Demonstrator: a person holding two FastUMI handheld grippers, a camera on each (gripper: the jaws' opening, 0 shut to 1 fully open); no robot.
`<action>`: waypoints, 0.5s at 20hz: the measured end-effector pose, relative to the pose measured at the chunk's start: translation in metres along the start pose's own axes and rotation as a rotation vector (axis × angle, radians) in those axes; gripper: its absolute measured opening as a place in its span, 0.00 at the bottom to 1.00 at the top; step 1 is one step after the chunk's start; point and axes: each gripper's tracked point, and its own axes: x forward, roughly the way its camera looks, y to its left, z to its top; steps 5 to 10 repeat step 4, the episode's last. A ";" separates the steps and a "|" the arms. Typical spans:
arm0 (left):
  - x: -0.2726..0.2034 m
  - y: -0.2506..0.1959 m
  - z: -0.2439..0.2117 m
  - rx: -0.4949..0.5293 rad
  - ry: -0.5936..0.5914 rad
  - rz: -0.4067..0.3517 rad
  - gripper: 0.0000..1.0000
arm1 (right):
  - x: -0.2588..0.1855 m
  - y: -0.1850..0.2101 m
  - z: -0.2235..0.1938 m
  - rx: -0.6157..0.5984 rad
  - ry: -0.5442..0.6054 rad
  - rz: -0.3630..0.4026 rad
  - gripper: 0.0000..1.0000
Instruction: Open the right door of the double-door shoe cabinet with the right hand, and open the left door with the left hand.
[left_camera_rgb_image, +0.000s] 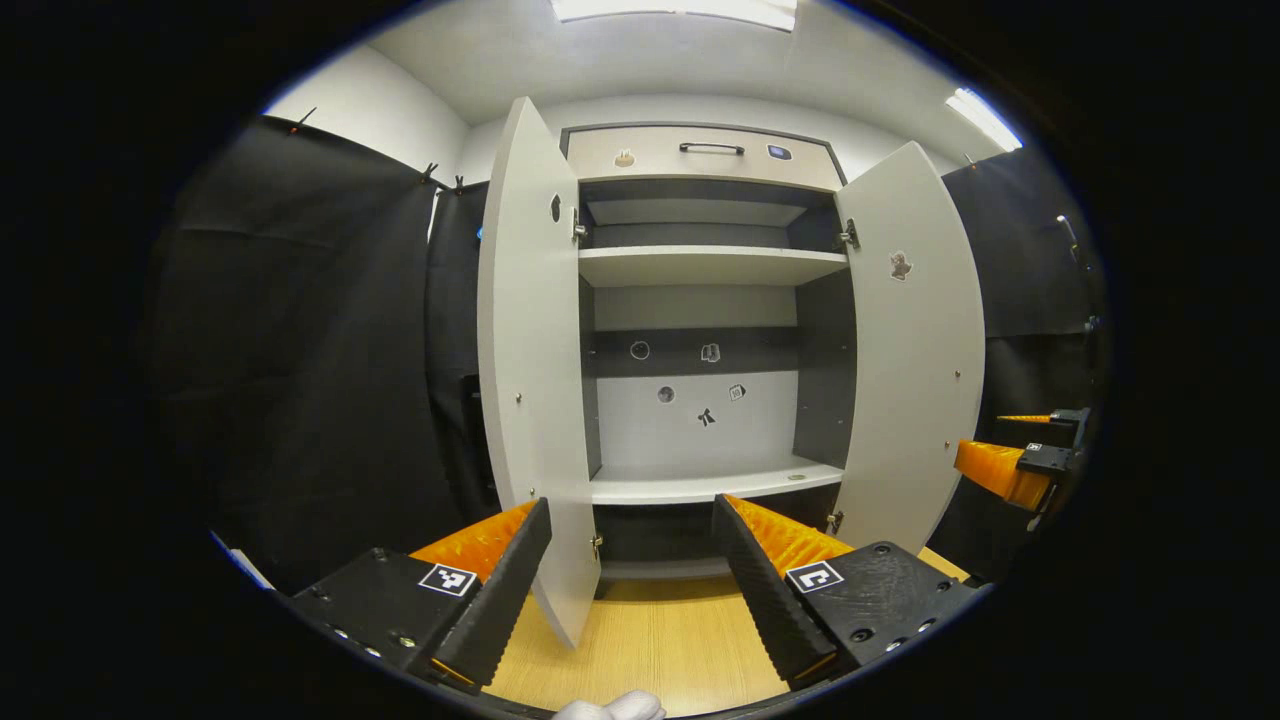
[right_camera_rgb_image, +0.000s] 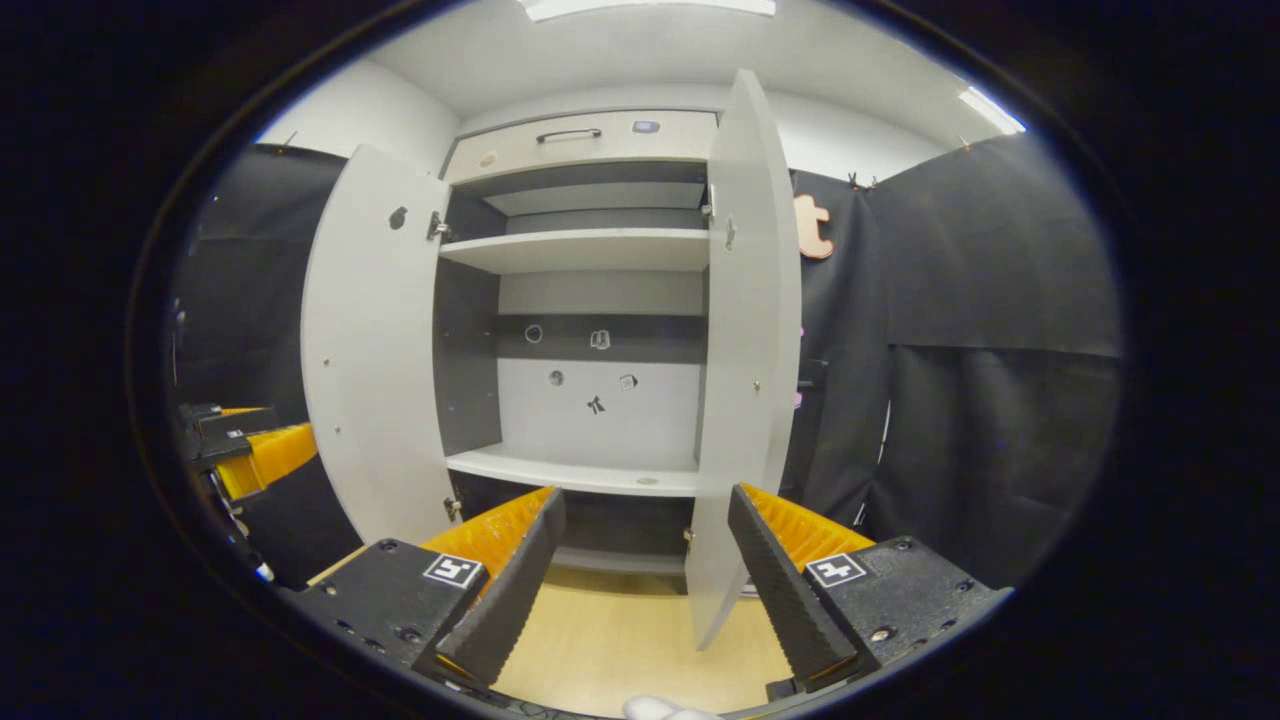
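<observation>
My fingers: ribbed, matt plastic.
Cabinet doors: smooth, matt laminate, as I see it.
Floor: pale wood-grain, slight sheen.
Hinges: shiny metal.
Booth wall: matt cloth.

Shoe cabinet with both doors swung wide open.
It stands upright on a pale wood floor, light grey outside, darker inside. In the left gripper view the left door hangs at 9 o'clock of the opening, nearly edge-on, and the right door at 3 o'clock, angled outward. In the right gripper view the right door is the edge-on one. Two pale shelves cross the bare interior; small stickers dot the back panel and both doors. A drawer with a dark handle sits at 12 o'clock.
</observation>
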 end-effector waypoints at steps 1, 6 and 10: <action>0.000 0.000 0.001 0.000 -0.003 -0.001 0.96 | 0.000 -0.002 0.000 0.005 -0.001 -0.007 1.00; 0.002 -0.004 0.003 -0.001 -0.006 -0.007 0.96 | 0.000 -0.005 0.001 0.014 -0.003 -0.013 1.00; 0.002 -0.004 0.003 -0.001 -0.006 -0.007 0.96 | 0.000 -0.005 0.001 0.014 -0.003 -0.013 1.00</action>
